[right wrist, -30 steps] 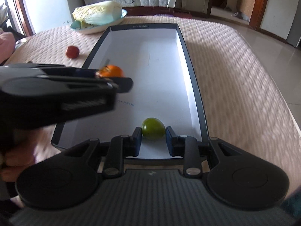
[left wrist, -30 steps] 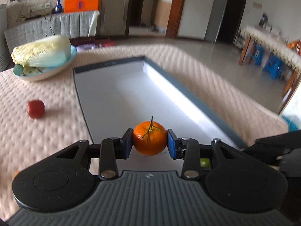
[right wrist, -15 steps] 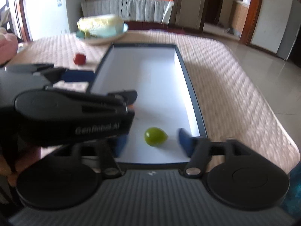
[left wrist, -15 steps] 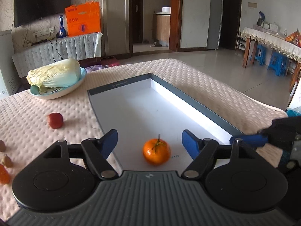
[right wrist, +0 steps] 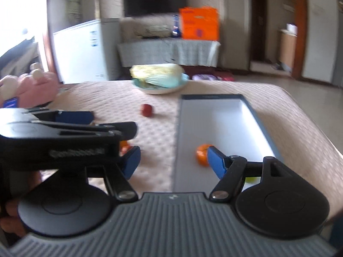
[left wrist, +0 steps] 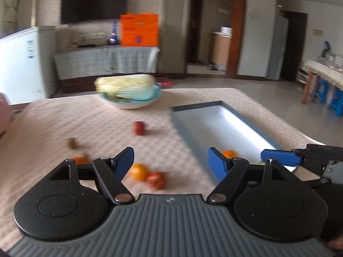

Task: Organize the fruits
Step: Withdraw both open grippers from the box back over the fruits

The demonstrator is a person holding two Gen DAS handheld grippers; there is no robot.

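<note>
We see the shallow rectangular tray (right wrist: pixel 216 115), dark-rimmed and white inside, holding a round orange mandarin (right wrist: pixel 201 153) near its front end with a small green fruit (right wrist: pixel 251 179) just behind our right finger. Both our left gripper (left wrist: pixel 170 161) and right gripper (right wrist: pixel 173 159) have their blue-padded fingers spread with nothing between them. On the quilted, bumpy tabletop (left wrist: pixel 103 126) beside the tray lie loose fruits: a red one (left wrist: pixel 139 127), an orange one (left wrist: pixel 139 172), a tomato-like one (left wrist: pixel 156 180). A bowl (left wrist: pixel 133 102) carries a cabbage (left wrist: pixel 126 87).

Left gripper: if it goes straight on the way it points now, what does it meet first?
Probably the two small fruits on the tablecloth, the orange one and the red one, low between the open left gripper fingers. Blur leaves depth unsure.
</note>
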